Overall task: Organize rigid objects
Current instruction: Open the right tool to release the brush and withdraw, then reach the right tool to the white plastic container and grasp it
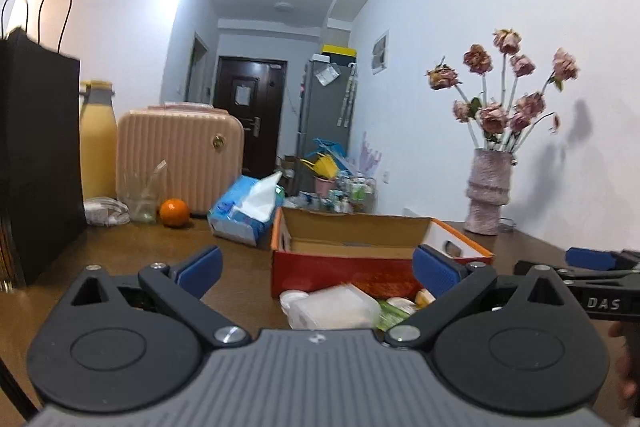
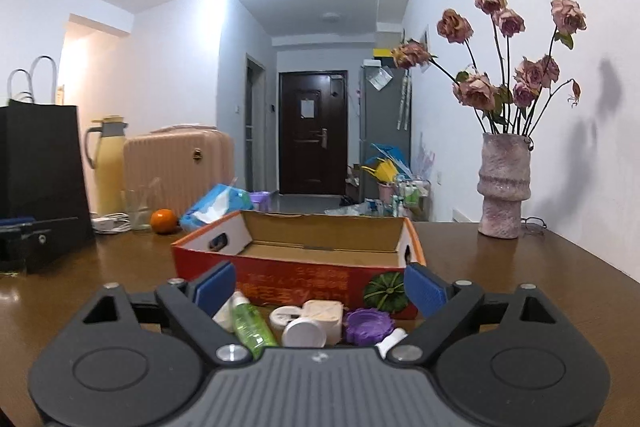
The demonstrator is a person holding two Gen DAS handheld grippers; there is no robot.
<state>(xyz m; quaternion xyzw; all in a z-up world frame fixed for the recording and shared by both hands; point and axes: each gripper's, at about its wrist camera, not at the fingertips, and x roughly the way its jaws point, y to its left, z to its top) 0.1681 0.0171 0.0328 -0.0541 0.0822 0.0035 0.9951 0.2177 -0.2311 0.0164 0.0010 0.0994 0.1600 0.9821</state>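
Both sets of fingers are spread wide and grip nothing. Between the right gripper's (image 2: 320, 287) fingers lie a green bottle (image 2: 252, 325), a white jar (image 2: 303, 333), a purple lid (image 2: 367, 325) and other small containers, just before the open cardboard box (image 2: 298, 267) on the tabletop (image 2: 520, 267). The left gripper's (image 1: 318, 273) fingers frame a clear plastic box (image 1: 340, 307) in front of the same box.

The gripper body hides the near ends of the green bottle (image 2: 253, 327) and the white tube (image 2: 390, 341). In the left wrist view the clear plastic box (image 1: 334, 307) is blurred, and the small things beside it cannot be told apart. The picture's left edge cuts off the black paper bag (image 1: 36, 155). The red box (image 2: 304, 277) carries print too small to read.
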